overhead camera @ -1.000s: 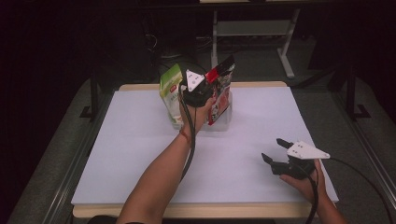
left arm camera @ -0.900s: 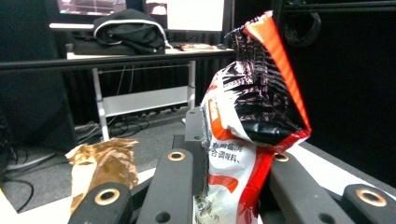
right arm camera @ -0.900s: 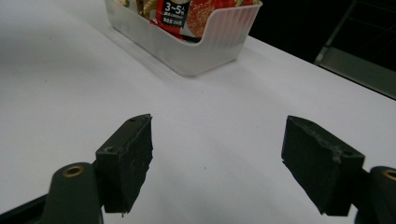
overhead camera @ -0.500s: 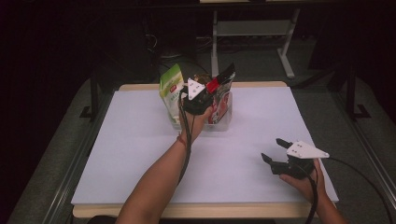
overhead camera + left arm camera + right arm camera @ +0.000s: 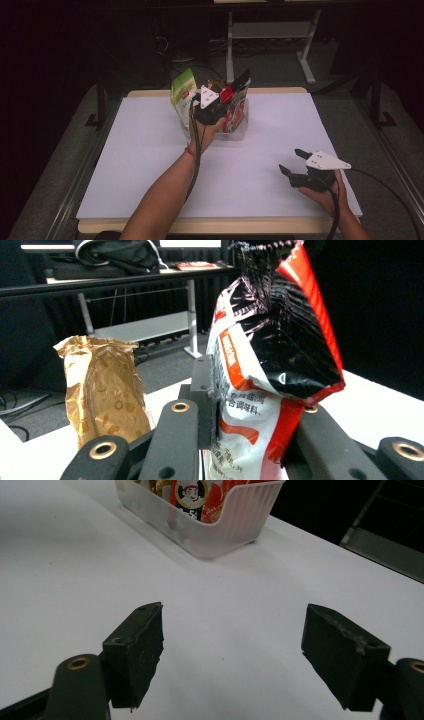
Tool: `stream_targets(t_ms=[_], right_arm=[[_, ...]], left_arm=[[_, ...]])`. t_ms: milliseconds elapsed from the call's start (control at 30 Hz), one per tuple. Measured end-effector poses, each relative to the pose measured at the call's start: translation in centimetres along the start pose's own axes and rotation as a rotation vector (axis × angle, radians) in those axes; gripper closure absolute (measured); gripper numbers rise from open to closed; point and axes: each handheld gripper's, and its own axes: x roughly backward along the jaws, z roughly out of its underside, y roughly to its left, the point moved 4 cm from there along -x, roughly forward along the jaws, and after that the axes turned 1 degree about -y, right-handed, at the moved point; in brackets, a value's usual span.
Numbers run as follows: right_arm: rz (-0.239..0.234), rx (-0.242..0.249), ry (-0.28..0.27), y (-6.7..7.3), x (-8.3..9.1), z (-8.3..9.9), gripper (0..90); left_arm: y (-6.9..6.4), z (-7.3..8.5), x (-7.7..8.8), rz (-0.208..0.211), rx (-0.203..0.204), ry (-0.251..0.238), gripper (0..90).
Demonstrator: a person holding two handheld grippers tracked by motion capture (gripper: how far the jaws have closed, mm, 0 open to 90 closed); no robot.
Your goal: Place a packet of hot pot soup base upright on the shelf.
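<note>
- The left gripper (image 5: 223, 100), at the table's 12 o'clock edge in the high view, is pinching a black-and-red snack bag (image 5: 272, 365); in the left gripper view its jaws press the bag's lower part from both sides, and the bag's bottom is cut off by the frame.
- At about 9 o'clock of that bag in the left gripper view stands a crinkled gold packet (image 5: 102, 390), its base hidden behind the jaw.
- In the high view a green-and-white pouch (image 5: 182, 97) stands at 9 o'clock of the gripper; its lower half is hidden by the hand.
- The clear plastic bin (image 5: 220, 522) holds the packets; its far side is cut off in the right gripper view.
- The right gripper (image 5: 292, 162), near the table's 5 o'clock corner, has its jaws spread wide over the bare white table (image 5: 140, 150), holding nothing.
</note>
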Motion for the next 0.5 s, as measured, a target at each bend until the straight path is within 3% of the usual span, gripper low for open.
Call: stream_targets(t_ms=[500], right_arm=[[0.002, 0.012, 0.004, 0.17, 0.0, -0.04, 24.3]], left_arm=[[-0.13, 0.53, 0.49, 0.014, -0.068, 0.053, 70.4]])
